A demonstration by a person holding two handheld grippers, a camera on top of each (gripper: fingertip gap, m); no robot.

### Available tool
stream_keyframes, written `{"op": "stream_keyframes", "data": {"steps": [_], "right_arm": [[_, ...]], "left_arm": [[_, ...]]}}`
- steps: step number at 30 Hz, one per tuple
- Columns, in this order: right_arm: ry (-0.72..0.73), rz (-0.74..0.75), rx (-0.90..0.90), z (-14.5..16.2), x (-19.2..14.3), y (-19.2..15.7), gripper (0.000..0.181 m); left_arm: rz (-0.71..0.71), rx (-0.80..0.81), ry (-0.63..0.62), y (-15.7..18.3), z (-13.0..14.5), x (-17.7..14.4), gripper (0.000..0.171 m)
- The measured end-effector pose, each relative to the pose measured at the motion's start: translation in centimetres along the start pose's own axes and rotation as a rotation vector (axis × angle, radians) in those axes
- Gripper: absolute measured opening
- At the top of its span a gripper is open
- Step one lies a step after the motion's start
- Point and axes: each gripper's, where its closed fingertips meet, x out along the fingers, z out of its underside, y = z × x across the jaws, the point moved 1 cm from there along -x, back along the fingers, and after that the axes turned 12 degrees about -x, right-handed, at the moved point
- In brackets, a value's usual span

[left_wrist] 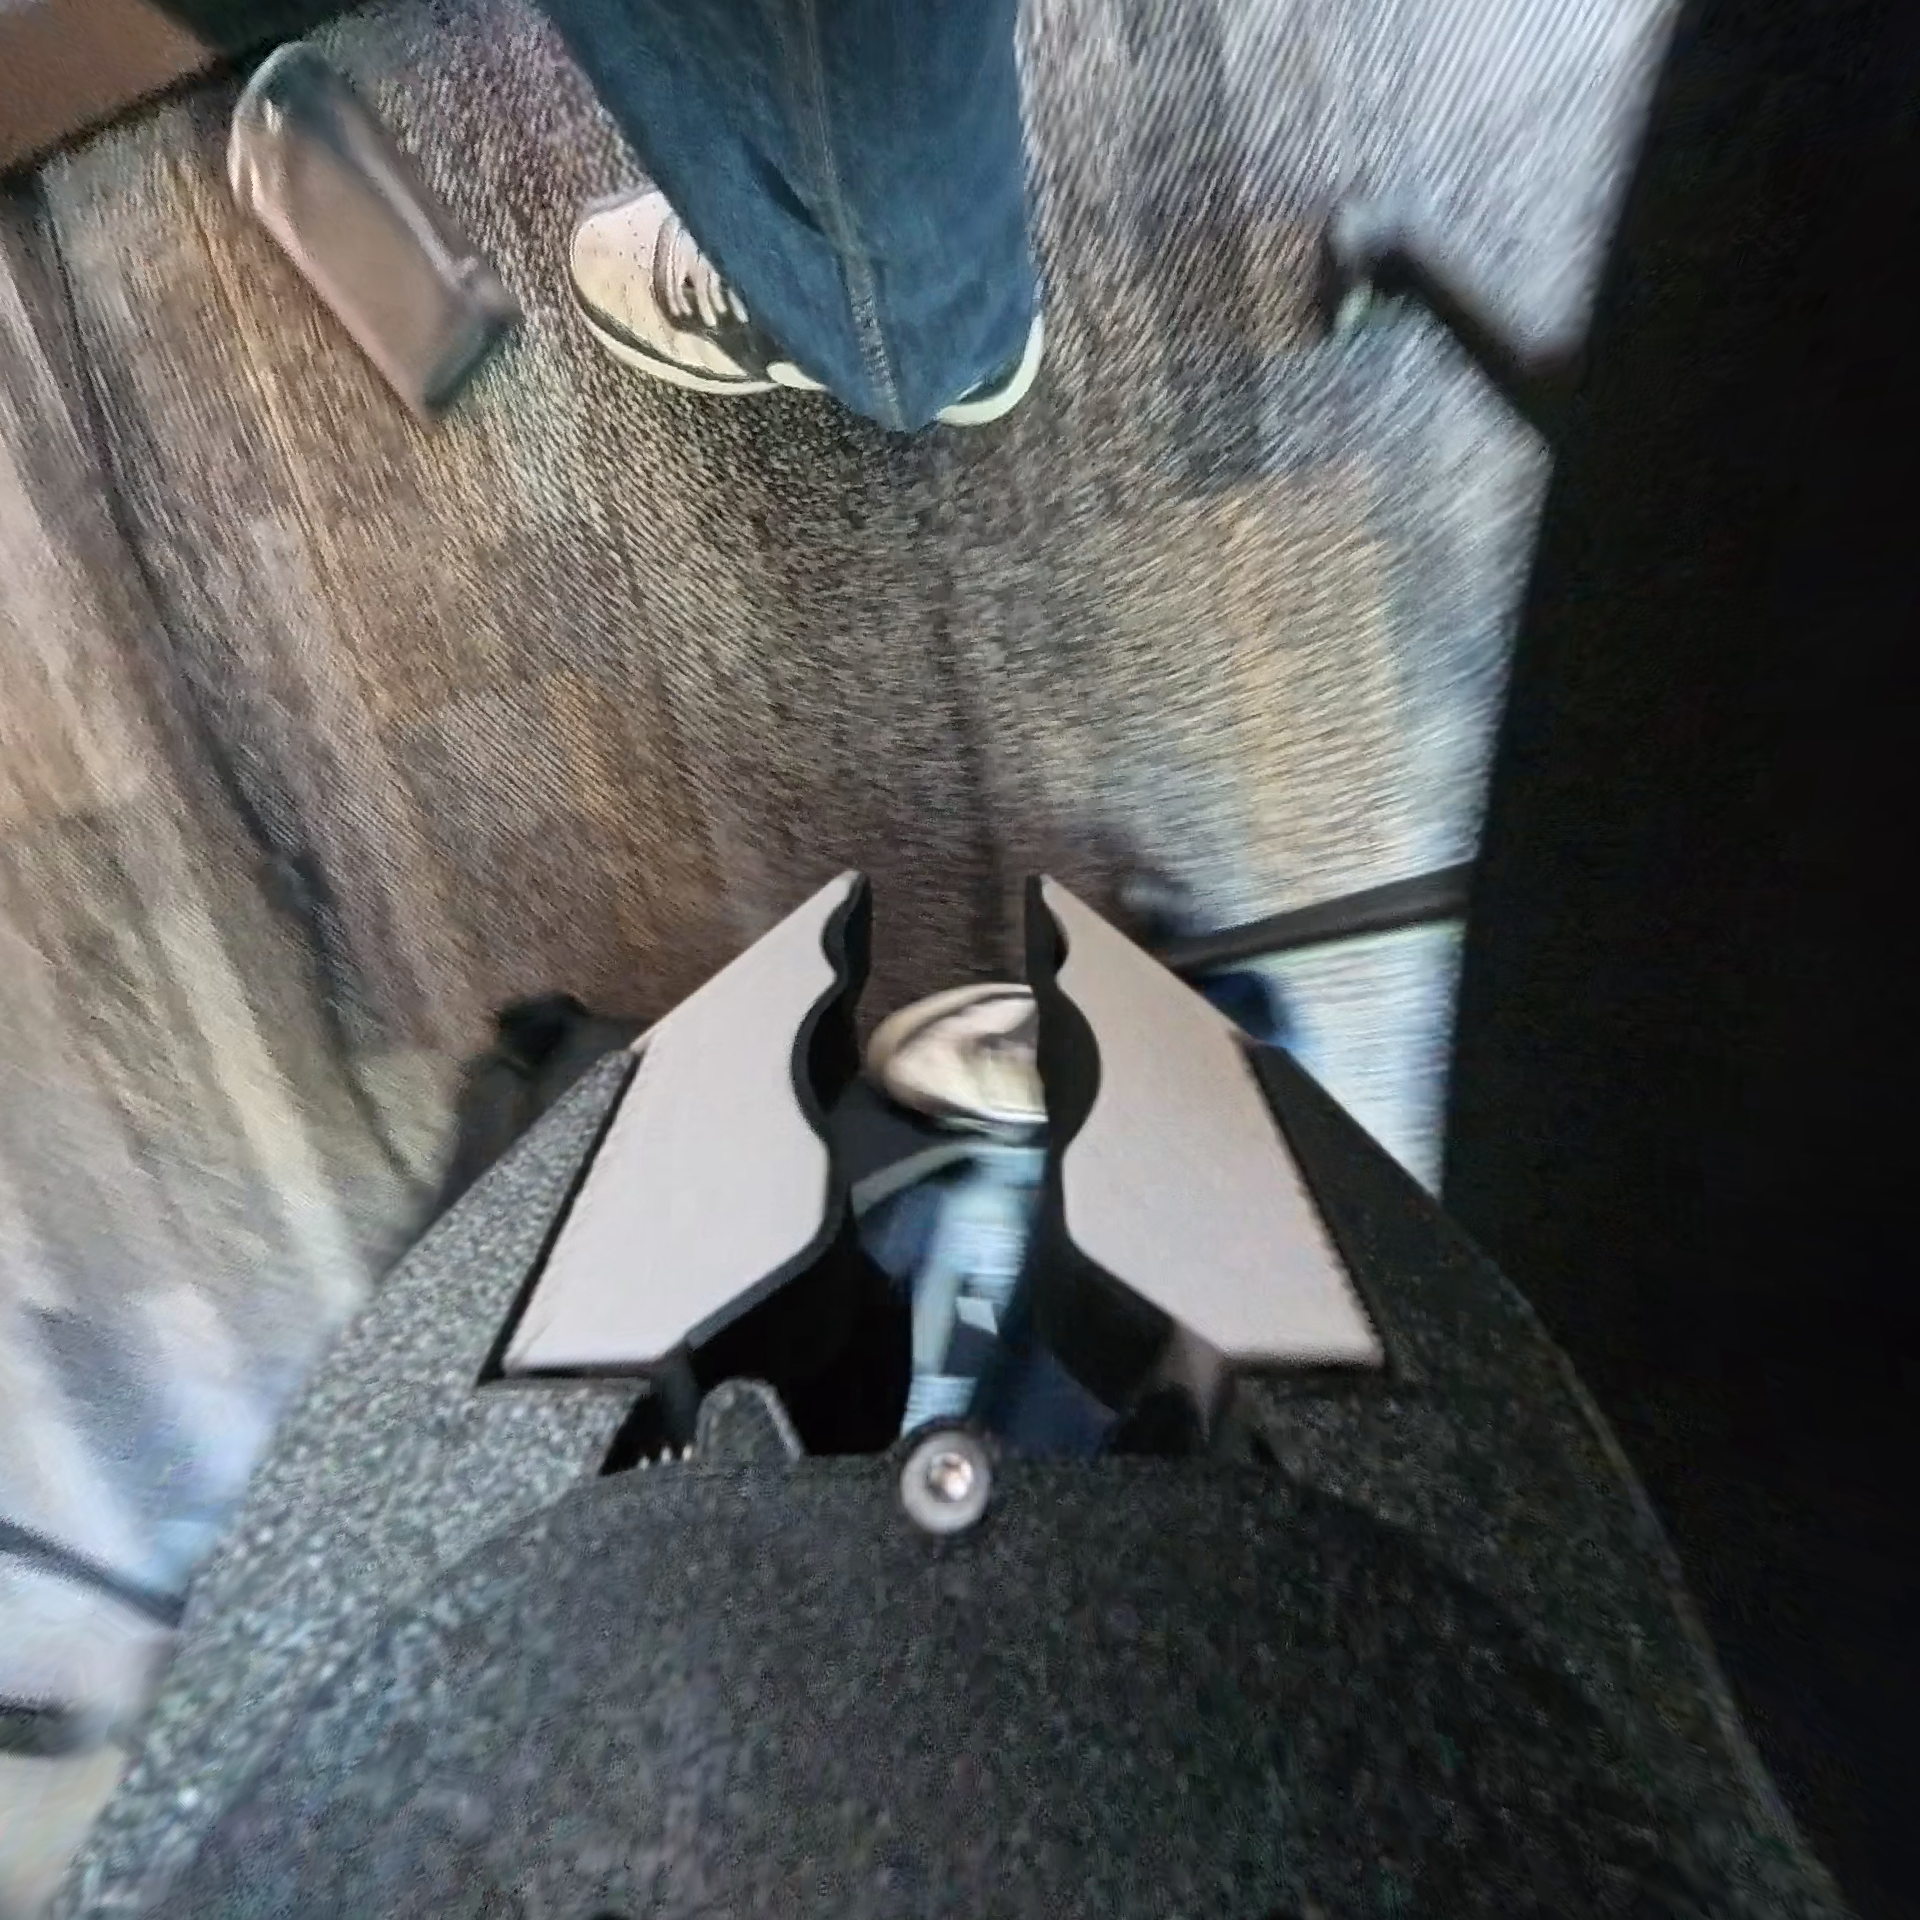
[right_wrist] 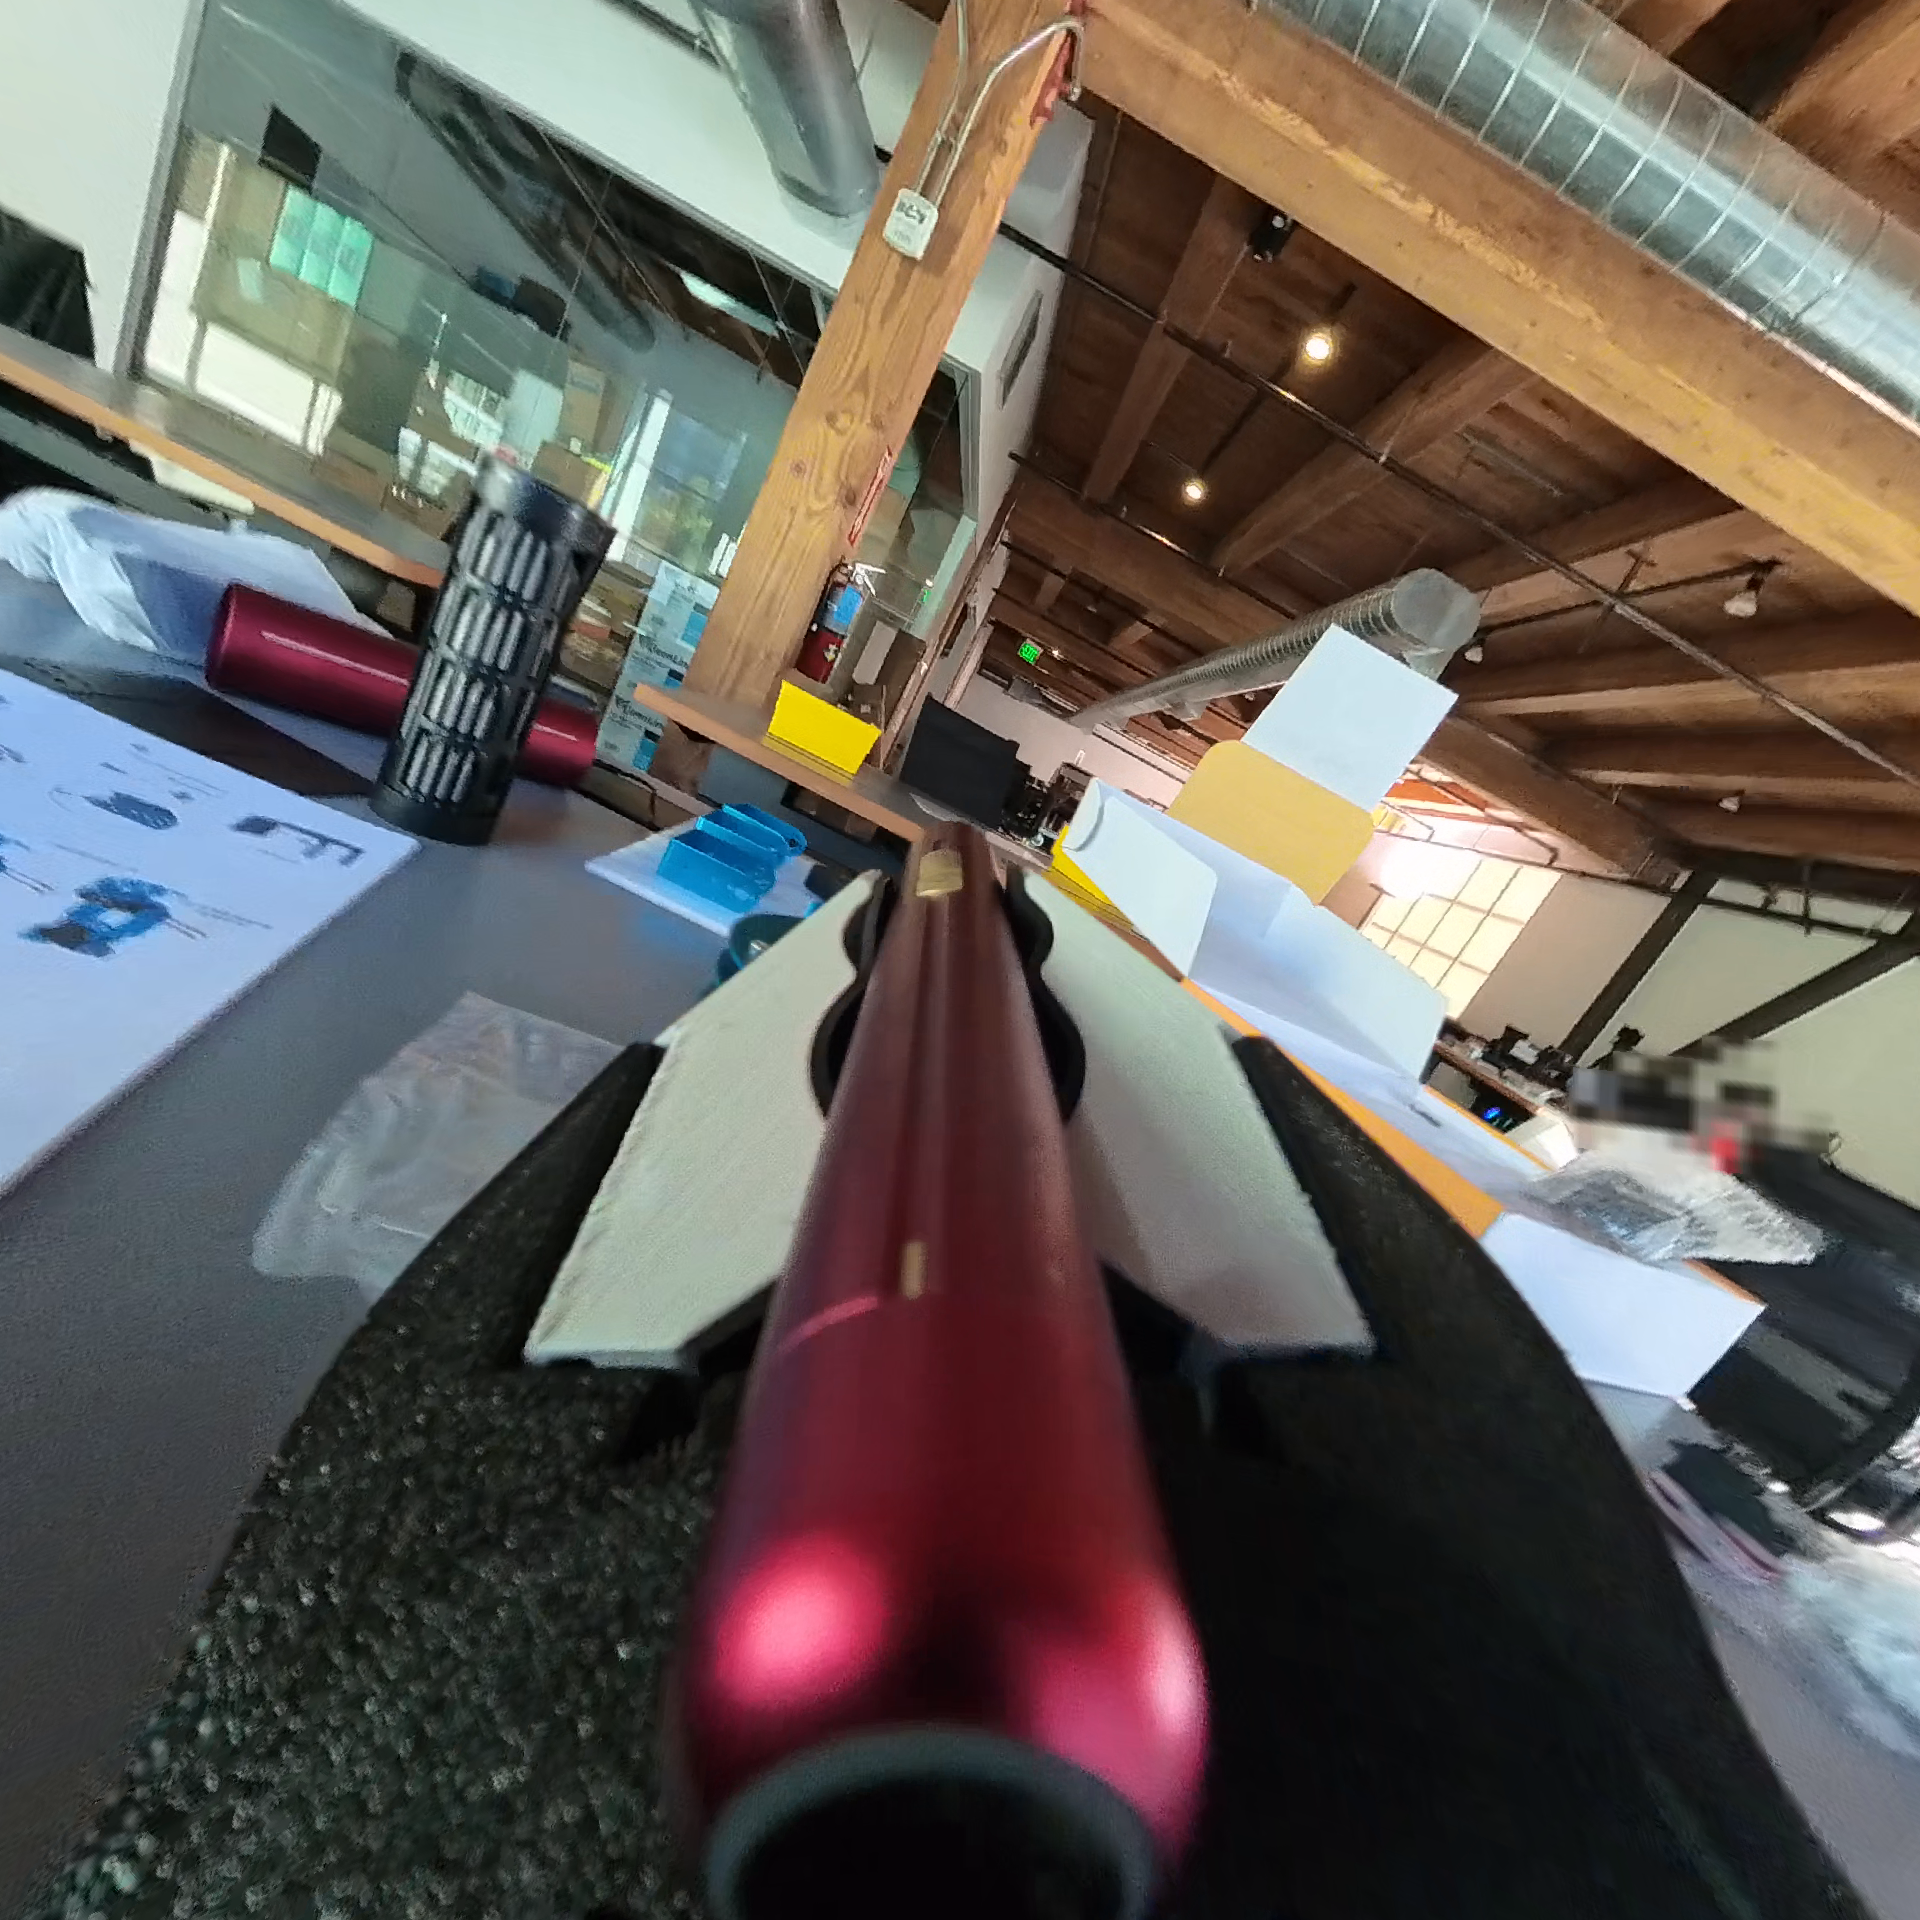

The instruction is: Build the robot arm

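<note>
The left gripper (left_wrist: 945,894) points down at grey carpet (left_wrist: 727,644), its fingers slightly spread with nothing between them. A shoe (left_wrist: 665,301) and jeans leg (left_wrist: 831,187) stand ahead of it, and a second shoe (left_wrist: 961,1060) sits under its fingers. Only the right wrist view shows the table (right_wrist: 540,935). There the right gripper (right_wrist: 951,883) pinches a red tube (right_wrist: 935,1299) lying lengthwise between its fingers. Ahead to its left stand a black mesh cylinder (right_wrist: 488,665), another red cylinder (right_wrist: 301,660) and blue parts (right_wrist: 727,852); to its right, white boxes (right_wrist: 1320,935).

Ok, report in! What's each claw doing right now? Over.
Left gripper slightly open, empty, pointed down at carpet near a shoe. Right gripper shut on red tube. Nothing blocking.
</note>
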Motion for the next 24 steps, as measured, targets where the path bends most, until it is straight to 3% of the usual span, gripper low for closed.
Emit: {"op": "stream_keyframes", "data": {"steps": [4, 7, 12, 16, 17, 19, 22, 24], "right_arm": [[-0.007, -0.123, 0.001, 1.7, 0.2, 0.7, 0.020], [0.040, -0.157, 0.057, 2.2, -0.5, 1.5, 0.020], [0.152, -0.173, 0.007, 0.7, -1.7, 1.1, 0.020], [0.283, -0.173, -0.028, -1.7, -3.3, 0.1, 0.019], [0.301, -0.213, 0.033, -2.1, -3.4, -0.1, 0.019], [0.328, -0.266, 0.156, -2.7, -3.5, 0.0, 0.020], [0.394, -0.396, 0.316, -3.3, -4.1, 0.1, 0.020], [0.430, -0.465, 0.392, -3.5, -4.5, 0.4, 0.020]], "left_arm": [[0.111, -0.296, 0.116, 4.1, 0.2, -8.4, 0.029], [0.157, -0.526, 0.251, 4.5, -1.2, -15.2, 0.029], [0.234, -0.776, 0.700, 1.2, -7.6, -28.8, 0.029], [0.227, -0.884, 0.983, -4.8, -11.4, -38.0, 0.027], [0.170, -0.880, 1.003, -6.7, -11.8, -39.2, 0.026], [-0.072, -0.813, 0.959, -10.8, -11.7, -40.3, 0.026], [-0.448, -0.569, 0.836, -15.5, -11.8, -41.0, 0.026], [-0.577, -0.454, 0.761, -17.3, -12.2, -40.7, 0.026]]}}
